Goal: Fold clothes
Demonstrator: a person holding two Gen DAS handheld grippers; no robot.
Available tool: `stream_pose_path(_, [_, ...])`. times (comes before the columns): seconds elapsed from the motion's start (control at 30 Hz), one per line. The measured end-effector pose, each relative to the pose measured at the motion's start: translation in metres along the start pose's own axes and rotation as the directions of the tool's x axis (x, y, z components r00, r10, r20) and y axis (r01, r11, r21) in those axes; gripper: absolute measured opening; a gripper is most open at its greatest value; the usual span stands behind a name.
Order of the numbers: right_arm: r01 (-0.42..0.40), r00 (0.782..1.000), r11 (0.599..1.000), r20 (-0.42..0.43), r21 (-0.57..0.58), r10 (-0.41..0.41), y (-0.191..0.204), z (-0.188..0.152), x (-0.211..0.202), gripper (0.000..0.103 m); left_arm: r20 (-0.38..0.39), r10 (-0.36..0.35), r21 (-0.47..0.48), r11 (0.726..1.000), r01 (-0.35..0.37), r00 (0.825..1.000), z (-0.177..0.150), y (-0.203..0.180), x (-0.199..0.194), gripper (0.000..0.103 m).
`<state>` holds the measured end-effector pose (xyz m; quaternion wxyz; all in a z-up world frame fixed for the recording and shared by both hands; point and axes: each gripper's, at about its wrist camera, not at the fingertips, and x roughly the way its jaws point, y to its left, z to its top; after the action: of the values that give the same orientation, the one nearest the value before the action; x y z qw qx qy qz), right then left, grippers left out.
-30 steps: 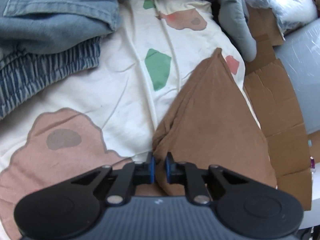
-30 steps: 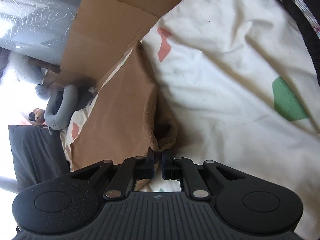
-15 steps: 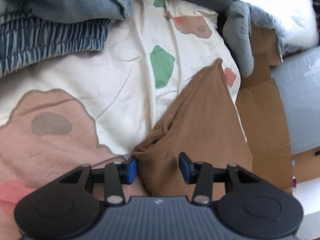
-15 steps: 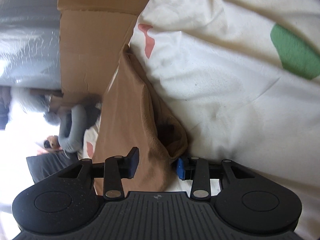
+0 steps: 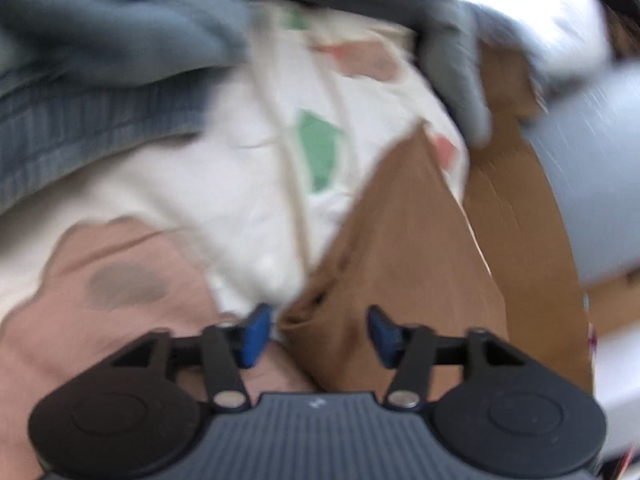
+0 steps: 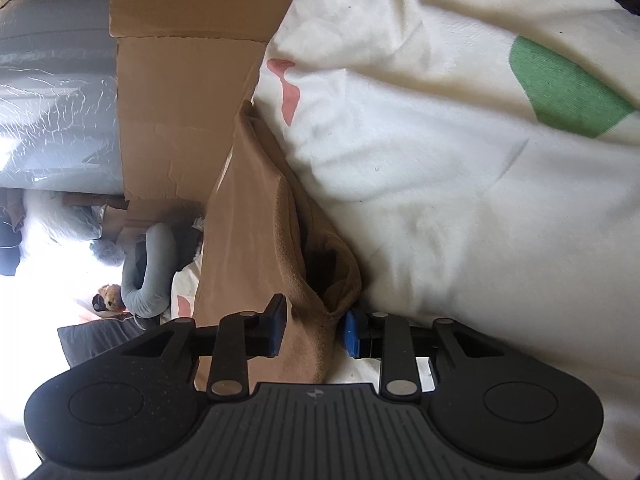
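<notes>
Both grippers gape wide, holding nothing: left gripper (image 5: 318, 334) and right gripper (image 6: 312, 330) each straddle an end of the brown garment (image 5: 404, 240). It lies on the patterned sheet (image 6: 460, 184), tapering lengthwise away, beside cardboard (image 5: 516, 216).

Plain tan-brown soft folded garment (image 5: 404, 240). Cream quilted bedspread (image 6: 460, 184) patterned with green, coral-pink and dusty-pink patches. Faded blue denim clothes heap (image 5: 92, 92). Plain brown corrugated cardboard sheet (image 6: 180, 80). Blue gripper pads (image 6: 351, 334) on black fingers.
</notes>
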<state>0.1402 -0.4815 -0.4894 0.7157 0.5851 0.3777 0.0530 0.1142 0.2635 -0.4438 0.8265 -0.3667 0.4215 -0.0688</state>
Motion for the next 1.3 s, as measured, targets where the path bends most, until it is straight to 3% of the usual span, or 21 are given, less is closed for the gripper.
stream_pose_path(0.07, [0.007, 1.0, 1.0, -0.002, 0.0, -0.007, 0.001, -0.001, 0.0, 0.027, -0.003, -0.021, -0.023, 1.0, 0.021, 1.0, 0.001, 0.001, 0.001, 0.07])
stream_pose_path(0.1, [0.011, 1.0, 1.0, -0.003, -0.002, -0.011, 0.001, -0.001, 0.001, 0.026, -0.005, -0.033, -0.048, 0.998, 0.033, 0.999, 0.002, 0.003, 0.001, 0.069])
stream_pose_path(0.2, [0.018, 1.0, 1.0, -0.001, -0.004, -0.018, 0.003, -0.003, 0.0, 0.026, -0.025, -0.093, -0.121, 0.989, 0.09, 0.995, 0.0, 0.012, 0.001, 0.053])
stream_pose_path(0.27, [0.024, 1.0, 1.0, -0.001, -0.011, -0.024, 0.005, -0.004, 0.001, 0.027, -0.039, -0.128, -0.148, 0.982, 0.121, 0.991, -0.003, 0.016, 0.002, 0.05])
stream_pose_path(0.5, [0.013, 0.999, 1.0, 0.038, -0.006, -0.013, 0.003, -0.004, 0.001, 0.031, -0.004, -0.132, -0.165, 0.978, 0.129, 0.991, -0.008, 0.019, 0.008, 0.048])
stream_pose_path(0.57, [0.01, 0.999, 1.0, 0.054, 0.004, -0.01, 0.002, -0.005, 0.002, 0.031, 0.009, -0.134, -0.178, 0.975, 0.134, 0.991, -0.008, 0.02, 0.01, 0.043])
stream_pose_path(0.6, [0.01, 0.998, 1.0, 0.059, 0.005, -0.011, 0.003, -0.005, 0.003, 0.031, 0.013, -0.128, -0.185, 0.974, 0.128, 0.992, -0.009, 0.021, 0.01, 0.041])
stream_pose_path(0.67, [0.014, 0.998, 1.0, 0.062, -0.001, -0.014, 0.003, -0.004, 0.004, 0.03, 0.017, -0.107, -0.198, 0.974, 0.108, 0.994, -0.011, 0.023, 0.011, 0.022])
stream_pose_path(0.77, [0.015, 0.998, 1.0, 0.063, -0.006, -0.015, 0.003, -0.004, 0.006, 0.028, 0.003, -0.105, -0.239, 0.966, 0.103, 0.994, -0.01, 0.03, 0.01, 0.013])
stream_pose_path(0.87, [0.004, 0.998, 1.0, 0.066, -0.013, -0.003, 0.005, -0.003, 0.004, 0.012, -0.013, -0.076, -0.208, 0.976, 0.072, 0.997, -0.007, 0.023, 0.006, 0.01])
stream_pose_path(1.0, [-0.01, 0.995, 1.0, 0.099, -0.006, 0.01, 0.009, -0.003, -0.001, 0.008, -0.024, -0.029, -0.198, 0.98, 0.024, 0.999, -0.001, 0.012, 0.004, 0.008])
stream_pose_path(1.17, [0.041, 0.991, 0.999, 0.127, 0.022, -0.043, 0.009, -0.003, -0.004, 0.006, -0.068, 0.068, -0.161, 0.984, -0.078, 0.995, 0.006, -0.005, 0.002, 0.006])
stream_pose_path(1.3, [0.072, 0.99, 0.997, 0.123, 0.015, -0.073, 0.016, -0.001, -0.007, 0.006, -0.08, 0.111, -0.124, 0.985, -0.12, 0.991, 0.012, -0.024, -0.008, 0.006])
